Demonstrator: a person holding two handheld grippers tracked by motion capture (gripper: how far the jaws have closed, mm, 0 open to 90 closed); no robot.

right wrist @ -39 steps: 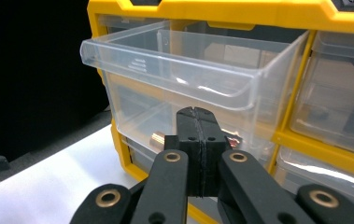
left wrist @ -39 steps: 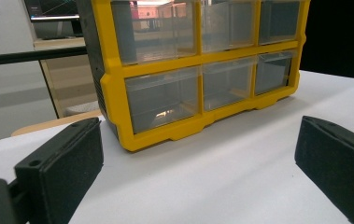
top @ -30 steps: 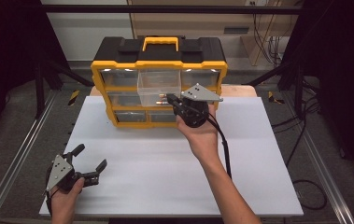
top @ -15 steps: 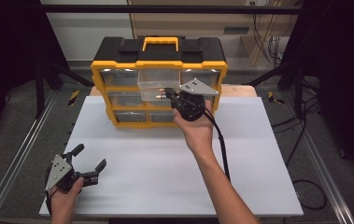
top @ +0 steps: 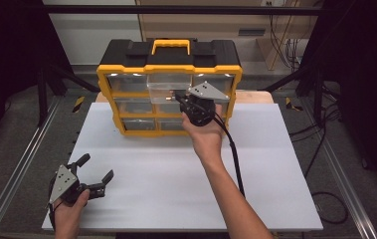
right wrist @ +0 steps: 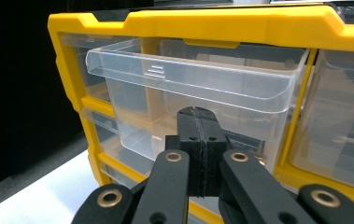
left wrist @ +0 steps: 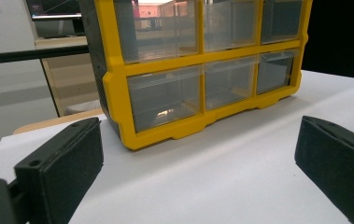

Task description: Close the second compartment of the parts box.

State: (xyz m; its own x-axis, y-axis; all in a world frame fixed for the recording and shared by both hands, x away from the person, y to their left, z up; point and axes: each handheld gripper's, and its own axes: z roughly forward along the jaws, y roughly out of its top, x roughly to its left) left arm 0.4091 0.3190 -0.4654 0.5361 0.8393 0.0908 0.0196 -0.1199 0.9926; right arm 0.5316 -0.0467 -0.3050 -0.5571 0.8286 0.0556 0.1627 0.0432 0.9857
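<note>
A yellow and black organiser (top: 126, 74) with clear drawers stands at the far side of the white board (top: 156, 199). Its top middle drawer (top: 168, 85) sticks out partway; in the right gripper view the drawer (right wrist: 188, 79) looks empty. My right gripper (top: 179, 95) is shut, with nothing between the pads. Its closed tips (right wrist: 198, 116) sit at the lower front wall of that drawer and seem to touch it. My left gripper (top: 96, 168) rests near the board's front left corner. It is open and holds nothing, and its jaws point at the organiser (left wrist: 118, 93).
The other drawers are pushed in; a small object lies in the bottom left one (left wrist: 163, 112). Metal rails (top: 12, 174) run along both sides of the board. A black cable (top: 233, 159) trails from the right gripper along the forearm.
My right gripper has edged toward the organiser, and the top middle drawer sticks out less than before. The left gripper has stayed where it was.
</note>
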